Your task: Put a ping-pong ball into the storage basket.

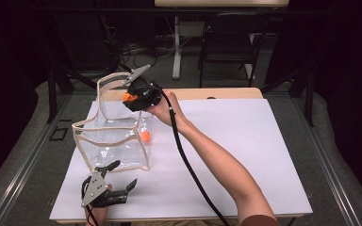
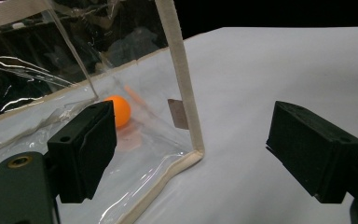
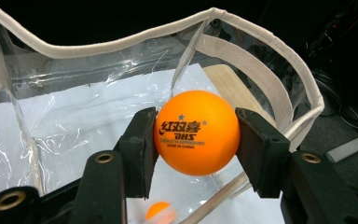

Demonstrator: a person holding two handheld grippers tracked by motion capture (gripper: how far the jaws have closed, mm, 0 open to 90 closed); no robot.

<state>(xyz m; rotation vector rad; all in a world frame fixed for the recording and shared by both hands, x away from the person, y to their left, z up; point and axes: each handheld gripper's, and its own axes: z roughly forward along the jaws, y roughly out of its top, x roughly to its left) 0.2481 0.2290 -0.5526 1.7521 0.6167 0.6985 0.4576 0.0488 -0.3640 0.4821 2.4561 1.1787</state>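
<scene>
High view: right gripper (image 1: 133,98), upper centre-left of frame, fingers clamped on orange ball (image 1: 129,97) above the rim of the clear bag (image 1: 115,141). To do this well, I'd centre over the opening & go lower before letting go, so the ball can't bounce out. Second ball (image 1: 145,136) lies inside by the bag's right wall. White surface (image 1: 245,150); dark room w/ chair (image 1: 228,40) behind.

Left gripper view: left gripper (image 2: 205,149) fingers apart, nothing between, near the bag's corner.

Right gripper view: ball centred btw fingers (image 3: 142,149), bag mouth beyond.
</scene>
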